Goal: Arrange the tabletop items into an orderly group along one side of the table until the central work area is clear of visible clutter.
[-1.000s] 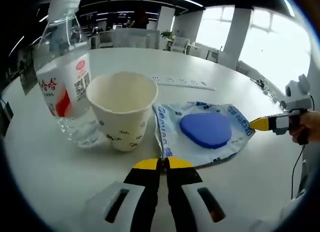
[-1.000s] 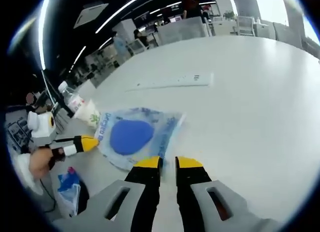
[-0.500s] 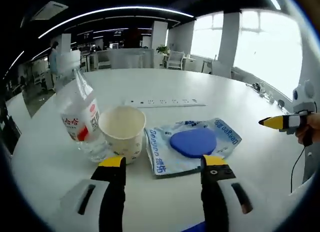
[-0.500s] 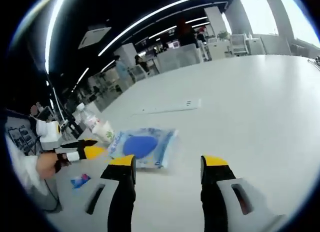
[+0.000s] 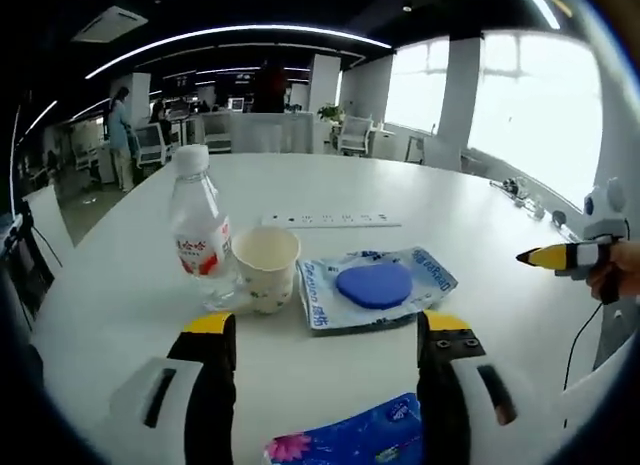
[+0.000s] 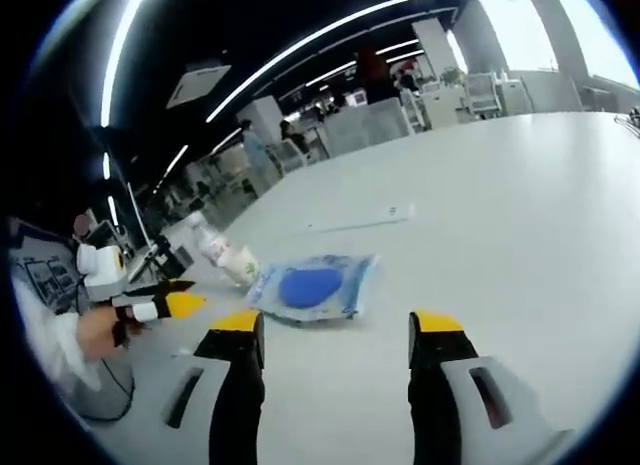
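On the round white table (image 5: 480, 225) a clear water bottle (image 5: 203, 240), a paper cup (image 5: 265, 268) and a plastic pouch holding a blue heart-shaped pad (image 5: 375, 285) stand close together in a row. My left gripper (image 5: 328, 330) is open, well short of the pouch, with nothing between its jaws. A blue flowered tissue pack (image 5: 350, 440) lies under it at the near edge. My right gripper (image 6: 336, 330) is open too, back from the pouch (image 6: 312, 285), with the cup (image 6: 240, 265) and bottle (image 6: 213, 243) beyond. Each gripper shows in the other's view: the right gripper (image 5: 560, 255), the left gripper (image 6: 160, 305).
A white power strip (image 5: 330, 221) lies flat behind the row, toward the table's middle. A person's hand (image 6: 95, 330) holds the left gripper. Office desks and chairs stand beyond the table. The broad white tabletop (image 6: 520, 205) stretches away to the right.
Both grippers went from shut to open and drew back from the pouch, which now looks smaller. The blue tissue pack has come into the left gripper view.
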`<control>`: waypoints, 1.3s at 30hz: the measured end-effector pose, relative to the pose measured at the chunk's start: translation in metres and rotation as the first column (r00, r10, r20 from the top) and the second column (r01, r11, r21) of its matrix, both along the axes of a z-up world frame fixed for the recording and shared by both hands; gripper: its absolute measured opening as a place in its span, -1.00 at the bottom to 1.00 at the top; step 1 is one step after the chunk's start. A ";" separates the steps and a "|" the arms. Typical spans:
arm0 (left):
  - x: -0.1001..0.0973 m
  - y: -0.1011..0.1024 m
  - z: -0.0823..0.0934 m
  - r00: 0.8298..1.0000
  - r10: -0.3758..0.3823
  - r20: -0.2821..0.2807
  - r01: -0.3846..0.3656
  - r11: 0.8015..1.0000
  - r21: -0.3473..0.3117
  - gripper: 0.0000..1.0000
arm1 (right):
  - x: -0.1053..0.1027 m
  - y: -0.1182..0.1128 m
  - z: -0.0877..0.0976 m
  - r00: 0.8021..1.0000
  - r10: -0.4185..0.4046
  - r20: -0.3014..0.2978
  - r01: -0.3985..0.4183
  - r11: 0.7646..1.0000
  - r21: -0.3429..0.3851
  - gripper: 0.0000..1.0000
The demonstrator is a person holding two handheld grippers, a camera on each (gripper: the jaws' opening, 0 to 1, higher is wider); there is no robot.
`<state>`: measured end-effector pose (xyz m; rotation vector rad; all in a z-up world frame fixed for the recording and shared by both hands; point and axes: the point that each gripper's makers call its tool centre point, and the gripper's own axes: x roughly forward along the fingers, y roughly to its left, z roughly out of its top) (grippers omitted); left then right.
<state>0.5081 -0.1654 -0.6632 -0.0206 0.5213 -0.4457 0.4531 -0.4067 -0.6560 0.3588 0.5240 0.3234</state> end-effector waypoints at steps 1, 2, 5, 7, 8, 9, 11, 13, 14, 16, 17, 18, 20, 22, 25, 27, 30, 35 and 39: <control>-0.001 0.002 0.002 1.000 0.005 0.002 -0.005 1.000 0.000 0.50 | -0.001 0.002 0.002 1.000 0.001 0.001 -0.001 1.000 0.007 0.12; -0.002 0.003 0.002 1.000 0.007 0.003 -0.007 1.000 0.001 0.49 | -0.002 0.003 0.002 1.000 0.002 -0.001 -0.002 1.000 0.009 0.11; -0.004 0.006 0.003 1.000 0.014 -0.001 -0.014 1.000 -0.001 0.48 | -0.005 0.004 0.002 1.000 0.009 -0.004 -0.009 1.000 0.001 0.09; -0.007 0.008 0.004 1.000 0.018 0.001 -0.018 1.000 -0.003 0.47 | -0.007 0.003 0.002 1.000 0.007 -0.007 -0.007 1.000 0.003 0.08; -0.008 0.008 0.005 1.000 0.018 0.003 -0.018 1.000 -0.004 0.47 | -0.008 0.003 0.003 1.000 -0.001 -0.009 0.001 1.000 0.011 0.07; -0.009 0.009 0.005 1.000 0.018 0.001 -0.018 1.000 -0.006 0.46 | -0.008 0.003 0.003 1.000 -0.003 -0.009 0.003 1.000 0.013 0.07; -0.011 0.010 0.005 1.000 0.016 0.001 -0.016 1.000 -0.007 0.46 | -0.010 0.002 0.002 1.000 -0.004 -0.014 0.004 1.000 0.010 0.06; -0.014 0.013 0.005 1.000 0.015 -0.001 -0.015 1.000 -0.005 0.46 | -0.013 0.003 0.000 1.000 0.000 -0.024 0.000 1.000 0.002 0.05; -0.016 0.015 0.005 1.000 0.018 -0.001 -0.018 1.000 -0.008 0.46 | -0.014 0.003 0.000 1.000 0.001 -0.025 -0.001 1.000 0.003 0.05; -0.019 0.020 0.005 1.000 0.028 -0.001 -0.028 0.999 -0.015 0.45 | -0.017 0.006 -0.002 1.000 0.003 -0.029 -0.003 1.000 0.008 0.04; -0.020 0.022 0.005 0.999 0.032 -0.003 -0.032 0.999 -0.016 0.45 | -0.019 0.007 -0.004 0.999 0.006 -0.033 -0.006 1.000 0.006 0.04; -0.022 0.024 0.003 0.999 0.035 -0.005 -0.035 0.999 -0.017 0.45 | -0.020 0.008 -0.005 0.999 0.009 -0.035 -0.009 1.000 0.005 0.03; -0.027 0.030 0.001 0.999 0.044 -0.012 -0.044 0.999 -0.013 0.44 | -0.023 0.011 -0.009 0.999 0.019 -0.049 -0.018 1.000 0.004 0.02; -0.033 0.035 -0.001 0.998 0.057 -0.019 -0.058 0.998 -0.015 0.44 | -0.026 0.014 -0.011 0.998 0.029 -0.056 -0.029 1.000 0.003 0.01; -0.041 0.044 -0.002 0.997 0.074 -0.023 -0.075 0.997 -0.015 0.43 | -0.030 0.020 -0.014 0.997 0.044 -0.062 -0.043 0.999 0.009 0.01; -0.047 0.049 -0.004 0.996 0.087 -0.027 -0.087 0.996 -0.016 0.43 | -0.034 0.025 -0.015 0.996 0.059 -0.066 -0.058 0.998 0.011 0.00; -0.057 0.059 -0.007 0.994 0.107 -0.035 -0.107 0.994 -0.010 0.42 | -0.037 0.031 -0.020 0.994 0.079 -0.078 -0.078 0.997 0.013 -0.01; -0.068 0.072 -0.009 0.989 0.140 -0.046 -0.141 0.990 -0.008 0.41 | -0.041 0.042 -0.027 0.989 0.108 -0.101 -0.106 0.994 0.021 -0.03; -0.077 0.081 -0.012 0.985 0.163 -0.055 -0.164 0.986 -0.011 0.40 | -0.042 0.052 -0.027 0.986 0.132 -0.104 -0.131 0.991 0.024 -0.05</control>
